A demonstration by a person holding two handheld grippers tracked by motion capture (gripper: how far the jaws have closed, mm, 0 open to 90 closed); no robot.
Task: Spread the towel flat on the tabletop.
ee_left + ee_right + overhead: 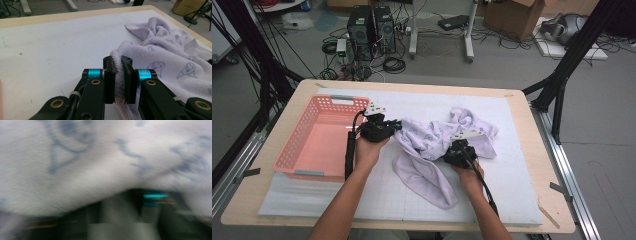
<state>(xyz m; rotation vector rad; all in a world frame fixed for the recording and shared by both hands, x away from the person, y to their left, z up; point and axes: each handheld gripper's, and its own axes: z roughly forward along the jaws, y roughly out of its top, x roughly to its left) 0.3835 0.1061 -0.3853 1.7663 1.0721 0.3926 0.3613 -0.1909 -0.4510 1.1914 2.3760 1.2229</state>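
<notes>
The right gripper view is blurred: the towel [105,162] drapes over the right gripper [130,220], hiding its jaws. In the left gripper view, the towel's far side is cut off.

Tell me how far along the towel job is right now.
Early stage. Done: the left gripper has pinched an edge of the towel. In hand: the right gripper is in the cloth too, its grip blurred. Left: the towel is crumpled on the white mat, and the pink basket is empty.

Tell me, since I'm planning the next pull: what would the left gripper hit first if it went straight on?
The left gripper is already shut on the towel; beyond that edge lies more bunched towel, though depth is hard to judge.
</notes>
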